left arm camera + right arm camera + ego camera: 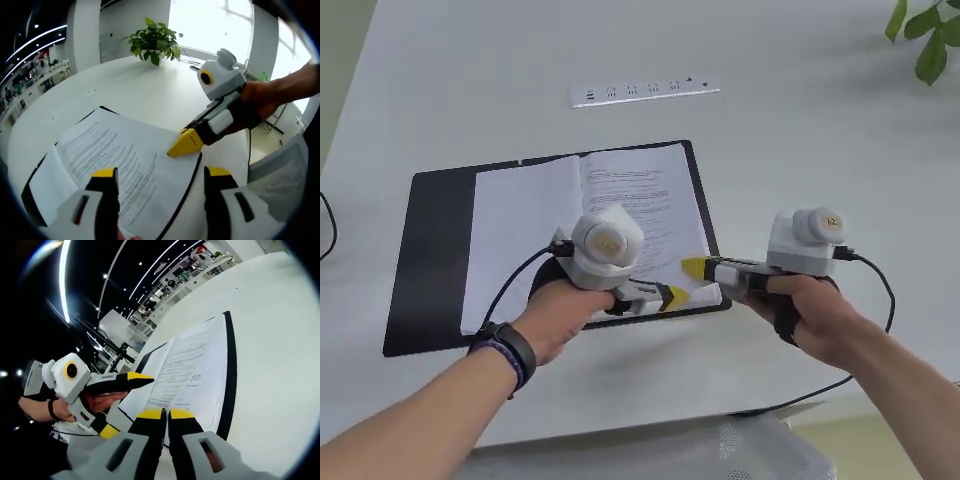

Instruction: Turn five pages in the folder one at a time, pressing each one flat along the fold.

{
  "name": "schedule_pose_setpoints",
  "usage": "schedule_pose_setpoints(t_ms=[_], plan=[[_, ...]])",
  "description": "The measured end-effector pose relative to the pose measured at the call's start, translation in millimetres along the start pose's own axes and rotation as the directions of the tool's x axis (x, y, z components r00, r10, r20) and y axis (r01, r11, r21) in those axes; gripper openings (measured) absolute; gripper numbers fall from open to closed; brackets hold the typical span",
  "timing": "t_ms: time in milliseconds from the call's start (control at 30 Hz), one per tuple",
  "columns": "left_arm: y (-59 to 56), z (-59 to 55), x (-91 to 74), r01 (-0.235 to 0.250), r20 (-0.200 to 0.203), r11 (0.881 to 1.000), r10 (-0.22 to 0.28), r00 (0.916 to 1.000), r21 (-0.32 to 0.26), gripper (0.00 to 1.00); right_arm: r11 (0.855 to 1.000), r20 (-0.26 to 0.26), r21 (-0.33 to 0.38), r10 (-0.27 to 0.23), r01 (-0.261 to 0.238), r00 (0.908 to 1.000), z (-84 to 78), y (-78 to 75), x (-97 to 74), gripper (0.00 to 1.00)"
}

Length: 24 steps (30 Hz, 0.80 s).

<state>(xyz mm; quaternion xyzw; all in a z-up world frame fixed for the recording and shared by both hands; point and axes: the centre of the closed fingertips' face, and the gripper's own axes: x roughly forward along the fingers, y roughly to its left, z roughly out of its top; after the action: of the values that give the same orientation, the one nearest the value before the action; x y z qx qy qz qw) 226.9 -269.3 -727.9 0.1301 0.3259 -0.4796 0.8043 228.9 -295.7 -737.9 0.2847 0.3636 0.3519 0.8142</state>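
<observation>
- White tabletop (800, 150) runs wide and bare on the far side and the right side of the folder (435, 250); the table's near edge lies just past the folder's near edge.
- Beyond the folder's far edge, well apart from it, lies a white power strip (644, 91). Further off, past the folder's far right corner, hang the leaves of a potted plant (925, 35).
- The black folder lies open and flat, with its left cover bare at the outer side.
- Inside it, a blank-looking sheet (525, 230) lies left of the fold and a printed page (640, 210) lies right of it.
- The left gripper (161, 172) hovers over the folder's near edge, its jaws spread wide and grasping nothing.
- The right gripper (695, 268) reaches in from the folder's right side, its yellow tip at the printed page's near right corner. Its jaws are pressed together; whether a sheet lies between them I cannot tell.
</observation>
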Motion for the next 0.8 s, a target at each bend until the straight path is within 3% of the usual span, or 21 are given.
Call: schedule_pose_setpoints(t_ms=[400,800], plan=[[19.4,-10.5,-38.2,-0.063,0.045,0.996,0.066,0.9968,-0.066,0.69,1.0,0.029,0.01,0.005,-0.005,0.9996,5.3,15.8,5.9,0.0],[46.0,-23.5,-80.6,-0.139,0.078,0.984,0.148,0.9859,-0.112,0.69,0.998,0.028,-0.037,0.05,-0.049,0.9983,17.0,48.8,18.2,0.0]])
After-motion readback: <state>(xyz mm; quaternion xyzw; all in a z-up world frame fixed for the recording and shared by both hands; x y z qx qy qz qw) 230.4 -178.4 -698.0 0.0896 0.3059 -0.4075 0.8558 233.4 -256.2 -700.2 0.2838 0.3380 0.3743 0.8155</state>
